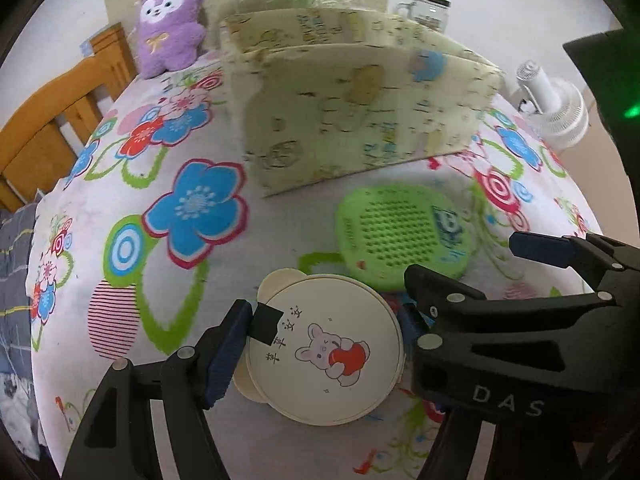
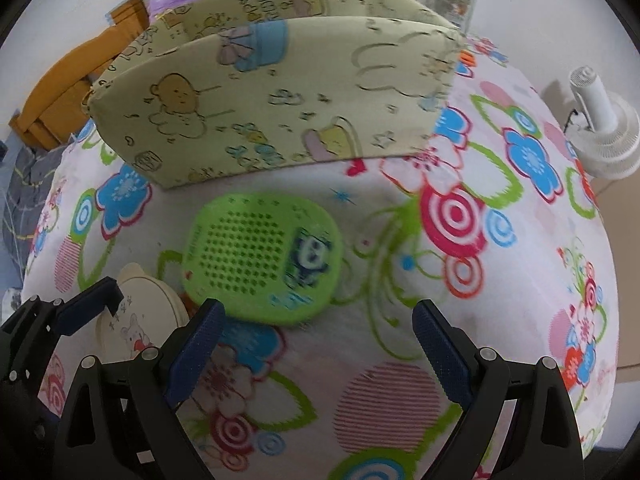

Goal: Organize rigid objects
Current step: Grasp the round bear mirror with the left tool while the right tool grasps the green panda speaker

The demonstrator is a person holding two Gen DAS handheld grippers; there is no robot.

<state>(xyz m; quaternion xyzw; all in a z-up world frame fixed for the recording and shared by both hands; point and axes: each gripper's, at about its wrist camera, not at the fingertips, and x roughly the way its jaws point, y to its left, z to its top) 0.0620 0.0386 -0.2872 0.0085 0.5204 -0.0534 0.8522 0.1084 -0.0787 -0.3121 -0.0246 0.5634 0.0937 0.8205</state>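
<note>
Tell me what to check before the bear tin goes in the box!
1. Left gripper pinches the tin on both sides: ok.
2. Tin is off the cloth: cannot tell.
3. Box is open on top: ok.
4. Room inside the box: cannot tell, its inside is hidden.
5. Right gripper is open and holds nothing: ok.
6. Green case lies between tin and box, so lift over it: not ok.

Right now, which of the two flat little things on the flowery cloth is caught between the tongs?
The cream round bear-eared disc with the rabbit drawing, between the left tongs. The green perforated case lies free beyond it; the right tongs are open and empty.
</note>
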